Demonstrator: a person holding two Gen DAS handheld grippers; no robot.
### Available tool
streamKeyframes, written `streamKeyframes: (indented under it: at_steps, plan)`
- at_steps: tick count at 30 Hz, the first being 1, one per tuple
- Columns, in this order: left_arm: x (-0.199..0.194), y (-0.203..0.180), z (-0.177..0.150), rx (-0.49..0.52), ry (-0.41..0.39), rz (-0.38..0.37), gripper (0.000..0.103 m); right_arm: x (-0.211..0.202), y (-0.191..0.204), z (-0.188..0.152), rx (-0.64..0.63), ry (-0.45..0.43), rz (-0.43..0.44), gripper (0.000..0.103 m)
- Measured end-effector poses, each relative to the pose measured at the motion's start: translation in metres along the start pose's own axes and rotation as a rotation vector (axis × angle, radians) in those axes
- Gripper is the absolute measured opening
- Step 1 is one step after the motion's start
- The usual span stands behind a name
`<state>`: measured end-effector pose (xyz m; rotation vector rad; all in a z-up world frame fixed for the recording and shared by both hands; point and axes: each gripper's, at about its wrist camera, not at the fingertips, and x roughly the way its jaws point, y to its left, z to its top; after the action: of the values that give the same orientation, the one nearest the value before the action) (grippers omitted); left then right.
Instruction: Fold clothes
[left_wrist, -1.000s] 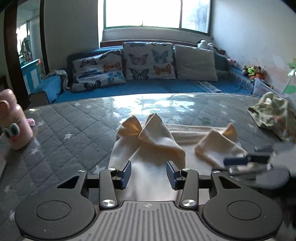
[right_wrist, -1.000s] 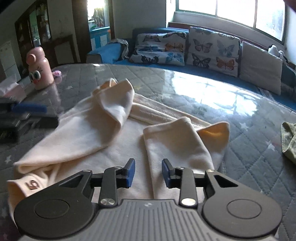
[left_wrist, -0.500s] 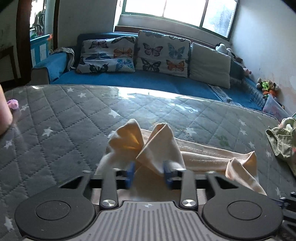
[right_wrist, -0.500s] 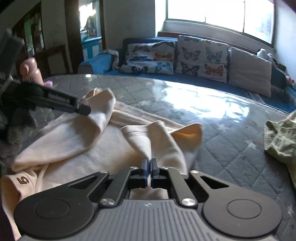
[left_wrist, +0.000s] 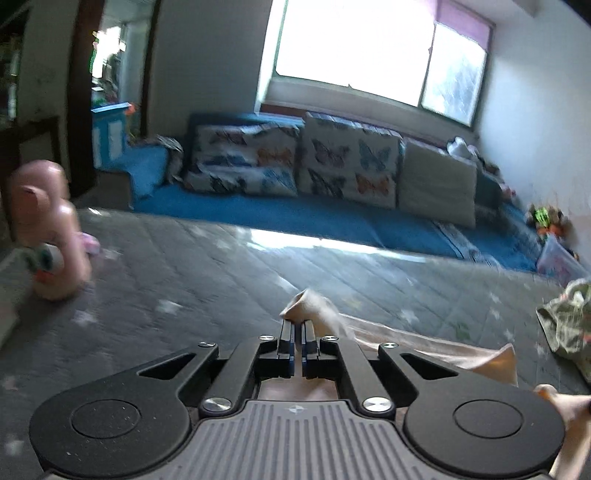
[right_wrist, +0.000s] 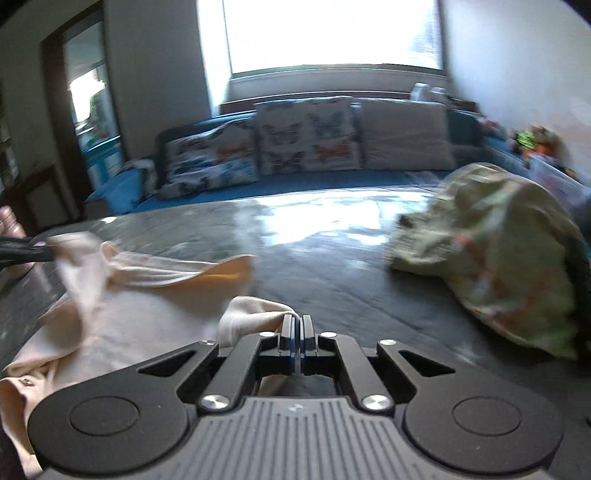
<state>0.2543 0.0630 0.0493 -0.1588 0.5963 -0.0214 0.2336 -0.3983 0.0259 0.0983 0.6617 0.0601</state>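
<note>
Both your left gripper (left_wrist: 298, 325) and right gripper (right_wrist: 296, 320) pinch thin edges of the cream garment (right_wrist: 122, 317); a hard tug apart may slip one free.

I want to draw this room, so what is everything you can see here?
cream garment: one, cream, on the grey mattress, pinched at two places
green patterned garment: one, green, bunched at the mattress's right side
grey quilted mattress: one, grey with stars, foreground
pink bottle: one, pink, with cartoon eyes, left edge of mattress
butterfly pillows: three, white with butterflies, on the blue sofa
plain pillow: one, beige, right of them
blue sofa: one, under the window
window: one, bright, back wall
left hand-held gripper: black, shut on the cream garment
right hand-held gripper: black, shut on the cream garment
</note>
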Motion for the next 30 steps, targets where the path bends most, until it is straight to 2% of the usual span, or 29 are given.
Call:
streamKeyframes:
  at_steps: [5, 10, 15, 20, 25, 27, 29, 30]
  plan:
    - [-0.045, 0.05, -0.001, -0.056, -0.056, 0.081, 0.003, -0.018, -0.03, -0.016, 0.076, -0.012, -0.055, 0.002]
    - [-0.083, 0.097, -0.014, -0.086, -0.065, 0.184, 0.003, -0.027, -0.047, -0.031, 0.133, -0.01, -0.085, 0.002]
    - [-0.103, 0.132, -0.045, -0.097, -0.015, 0.259, 0.003, -0.034, -0.054, -0.047, 0.179, 0.002, -0.106, 0.002]
    - [-0.112, 0.156, -0.08, -0.135, 0.044, 0.302, 0.003, -0.035, -0.059, -0.063, 0.214, 0.063, -0.121, 0.002]
    - [-0.12, 0.179, -0.11, -0.179, 0.106, 0.336, 0.003, -0.034, -0.049, -0.071, 0.123, 0.097, -0.116, 0.011]
    - [-0.124, 0.185, -0.118, -0.191, 0.111, 0.343, 0.003, -0.032, -0.04, -0.071, 0.074, 0.1, -0.111, 0.026]
    - [-0.127, 0.186, -0.122, -0.189, 0.106, 0.348, 0.003, -0.03, -0.03, -0.071, 0.025, 0.1, -0.11, 0.036]
    - [-0.128, 0.184, -0.122, -0.186, 0.107, 0.351, 0.003, -0.029, -0.025, -0.071, 0.001, 0.098, -0.113, 0.036]
